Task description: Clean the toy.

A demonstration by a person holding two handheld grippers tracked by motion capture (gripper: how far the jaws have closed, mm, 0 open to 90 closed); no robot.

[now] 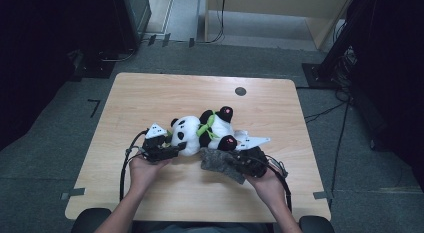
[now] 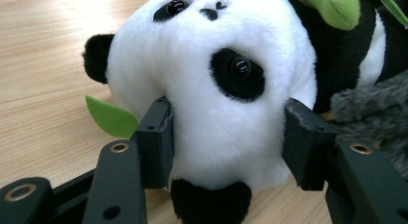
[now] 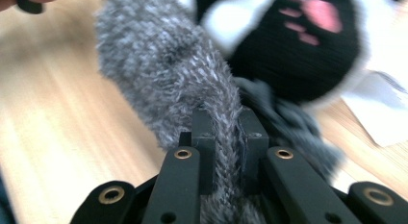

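Observation:
A black-and-white plush panda [image 1: 202,130] with a green scarf lies on its back in the middle of the wooden table [image 1: 150,93]. My left gripper [image 1: 167,152] is shut on the panda's head [image 2: 216,89], its pads [image 2: 156,137] pressing into both sides of the white fur. A fuzzy grey cloth [image 1: 217,160] lies against the panda's lower foot. My right gripper [image 1: 240,163] is shut on a fold of that grey cloth [image 3: 192,80], with the panda's black foot and pink paw pad [image 3: 308,36] just beyond.
A white tag or paper [image 1: 255,141] lies to the right of the panda. A green felt leaf [image 2: 110,118] rests on the table by its head. A dark round grommet [image 1: 240,91] sits near the table's far edge. Cables trail from both grippers toward the near edge.

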